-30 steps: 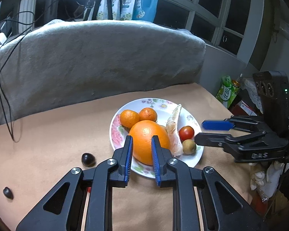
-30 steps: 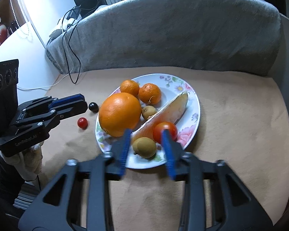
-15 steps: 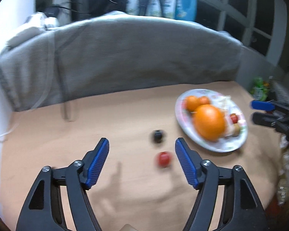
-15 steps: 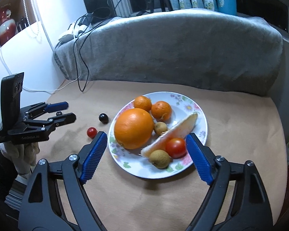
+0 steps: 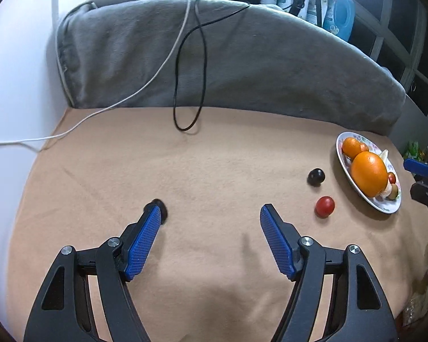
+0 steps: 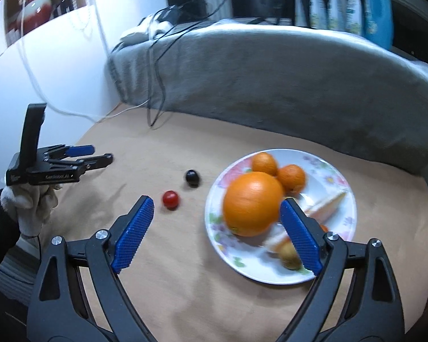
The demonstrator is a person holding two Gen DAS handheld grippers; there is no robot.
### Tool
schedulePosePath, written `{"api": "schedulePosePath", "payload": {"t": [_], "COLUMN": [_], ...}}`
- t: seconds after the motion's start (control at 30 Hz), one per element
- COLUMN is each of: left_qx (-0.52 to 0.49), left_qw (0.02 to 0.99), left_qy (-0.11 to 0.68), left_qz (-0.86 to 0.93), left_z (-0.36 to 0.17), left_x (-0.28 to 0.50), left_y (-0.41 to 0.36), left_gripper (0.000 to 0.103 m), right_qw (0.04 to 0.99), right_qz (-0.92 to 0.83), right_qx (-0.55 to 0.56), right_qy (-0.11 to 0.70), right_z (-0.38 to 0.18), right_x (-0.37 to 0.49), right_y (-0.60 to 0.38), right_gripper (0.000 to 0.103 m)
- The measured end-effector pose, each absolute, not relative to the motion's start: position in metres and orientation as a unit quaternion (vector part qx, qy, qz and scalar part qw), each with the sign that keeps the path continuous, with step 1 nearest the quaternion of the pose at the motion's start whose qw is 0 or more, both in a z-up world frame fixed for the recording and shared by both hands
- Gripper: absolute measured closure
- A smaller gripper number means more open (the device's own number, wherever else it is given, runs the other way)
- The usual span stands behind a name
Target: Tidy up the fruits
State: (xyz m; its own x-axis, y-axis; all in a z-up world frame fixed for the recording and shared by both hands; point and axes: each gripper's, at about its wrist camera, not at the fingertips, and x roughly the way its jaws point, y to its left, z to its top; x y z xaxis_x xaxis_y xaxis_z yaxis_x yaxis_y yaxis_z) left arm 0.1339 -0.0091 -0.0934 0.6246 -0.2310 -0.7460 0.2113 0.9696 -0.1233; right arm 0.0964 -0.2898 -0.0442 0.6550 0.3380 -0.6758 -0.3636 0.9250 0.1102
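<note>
Risking, with left gripper (image 5: 211, 212) jaws spread, nudging the small dark round fruit (image 5: 160, 205) (half-hidden behind the left fingertip) away; right gripper (image 6: 216, 208) likewise spread.

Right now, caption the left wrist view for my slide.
Open left gripper hovers over tan cloth, small dark fruit at its left fingertip; plate far right.

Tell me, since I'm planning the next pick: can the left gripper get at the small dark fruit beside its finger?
Probably yes. The left gripper has its jaws open, and the dark fruit lies on the bare tan cloth, partly hidden behind one finger, nothing crowding it.
</note>
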Motion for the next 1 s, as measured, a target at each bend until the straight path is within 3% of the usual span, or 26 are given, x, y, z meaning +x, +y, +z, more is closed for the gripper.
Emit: {"api": "schedulePosePath", "payload": {"t": [0.13,0.27,0.47,0.93,1.0], "left_qx": [-0.021,-0.034,-0.056,-0.066,-0.067], "left_qw": [0.899,0.899,0.893,0.885,0.885], "left_qy": [0.422,0.426,0.439,0.451,0.45], "left_qz": [-0.115,-0.099,-0.083,-0.095,-0.095], "left_z": [-0.101,-0.107,-0.119,-0.133,-0.135], "left_x": [0.137,0.143,0.151,0.162,0.163], "left_y": [-0.004,0.008,0.024,0.03,0.03], "left_gripper": [0.053,0.065,0.069,0.073,0.074], "right_qw": [0.902,0.891,0.87,0.852,0.849], "right_qz": [0.215,0.231,0.258,0.234,0.231], "right_qx": [-0.038,-0.049,-0.059,-0.104,-0.114], "right_qy": [0.373,0.388,0.416,0.457,0.461], "right_z": [-0.048,-0.057,-0.075,-0.107,-0.111], "right_x": [0.1,0.108,0.121,0.151,0.152], "right_y": [-0.264,-0.241,-0.21,-0.183,-0.179], "right_gripper": [0.02,0.038,0.054,0.062,0.068]}}
